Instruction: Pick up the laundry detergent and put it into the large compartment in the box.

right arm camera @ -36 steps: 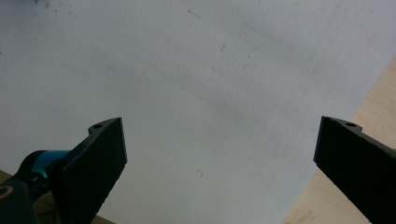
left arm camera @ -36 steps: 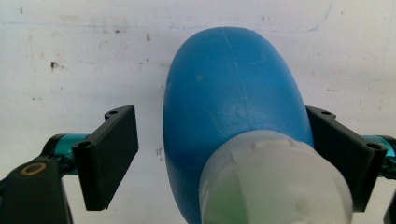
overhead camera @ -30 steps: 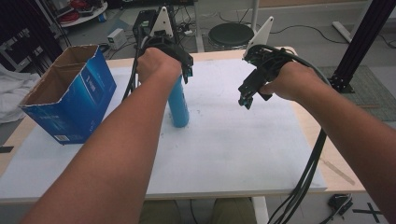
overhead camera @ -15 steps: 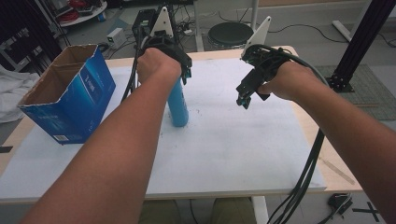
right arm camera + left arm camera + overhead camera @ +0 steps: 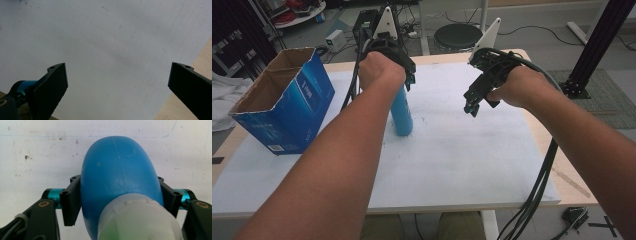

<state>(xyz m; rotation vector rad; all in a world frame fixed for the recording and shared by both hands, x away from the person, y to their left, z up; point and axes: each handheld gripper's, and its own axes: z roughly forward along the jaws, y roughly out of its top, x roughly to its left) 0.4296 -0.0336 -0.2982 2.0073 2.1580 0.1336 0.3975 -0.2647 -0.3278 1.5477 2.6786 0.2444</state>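
A blue bottle (image 5: 402,112) with a pale cap stands upright on the white table top (image 5: 462,160). My left gripper (image 5: 404,82) comes down on it from above. In the left gripper view the bottle (image 5: 120,170) sits between the two black pads, which press on its sides. The jaws of my left gripper (image 5: 120,192) have just been closing on it. My right gripper (image 5: 473,105) hovers above the table to the right of the bottle. Seen in its own view, the right gripper (image 5: 117,82) is open with nothing between its fingers.
An open blue cardboard box (image 5: 287,105) stands at the table's left side. The wooden table edge (image 5: 200,60) runs along the right of the white sheet. Black cables (image 5: 537,195) hang from the right forearm off the front right corner.
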